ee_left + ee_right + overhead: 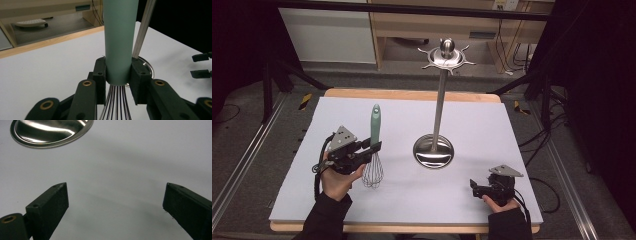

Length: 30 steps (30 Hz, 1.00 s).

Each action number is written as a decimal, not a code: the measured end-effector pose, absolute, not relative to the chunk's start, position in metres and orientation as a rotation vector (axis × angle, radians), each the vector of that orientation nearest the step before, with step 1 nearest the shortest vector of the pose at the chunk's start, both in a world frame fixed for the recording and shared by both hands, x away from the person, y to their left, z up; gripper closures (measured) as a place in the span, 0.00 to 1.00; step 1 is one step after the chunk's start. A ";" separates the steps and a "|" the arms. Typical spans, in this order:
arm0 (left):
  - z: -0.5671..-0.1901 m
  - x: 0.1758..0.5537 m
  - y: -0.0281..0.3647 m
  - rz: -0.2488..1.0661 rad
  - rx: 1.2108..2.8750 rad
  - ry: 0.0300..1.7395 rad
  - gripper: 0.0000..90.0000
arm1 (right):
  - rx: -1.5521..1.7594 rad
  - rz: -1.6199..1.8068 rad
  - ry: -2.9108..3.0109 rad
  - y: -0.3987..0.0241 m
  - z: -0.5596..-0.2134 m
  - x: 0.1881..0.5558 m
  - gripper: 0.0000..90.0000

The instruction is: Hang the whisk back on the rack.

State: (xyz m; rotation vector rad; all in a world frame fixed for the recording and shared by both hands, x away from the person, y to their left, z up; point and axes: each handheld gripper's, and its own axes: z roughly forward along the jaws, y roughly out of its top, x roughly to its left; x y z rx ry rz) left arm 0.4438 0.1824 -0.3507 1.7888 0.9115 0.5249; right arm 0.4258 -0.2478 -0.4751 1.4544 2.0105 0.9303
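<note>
Bench (492, 130): pale lilac top with a wooden edge along the far side; your forearms come in from the near edge
Whisk (374, 150): mint-green handle, wire loops; it stands upright at left of centre, handle up, wires down toward the bench
Your left tool (373, 148): jaws clamped on the whisk, one on each side of the handle's lower end, just above where the wires fan out; in the left gripper view (118, 82) the handle (120, 40) rises straight up between the two black pads
Stand (438, 107): steel, with a round dished base (433, 152) resting on the bench just right of the whisk, a thin upright pole, and a disc at the top with short hooks round its rim and a ball knob above
Your right tool (474, 188): low over the near right part of the bench, well apart from the stand; jaws spread wide with nothing between them, bare bench top beneath in the right gripper view (116, 200)
Stand base, right gripper view (50, 131): shiny rim at upper left, apart from both jaws
</note>
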 end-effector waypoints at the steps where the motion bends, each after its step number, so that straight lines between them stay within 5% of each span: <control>1: -0.350 0.444 0.181 0.525 1.791 0.906 0.76 | 1.455 0.931 2.010 -0.248 -0.475 0.426 0.08; 30: -0.318 0.446 0.141 0.522 1.795 0.789 0.76 | 1.466 0.938 2.003 -0.249 -0.474 0.426 0.08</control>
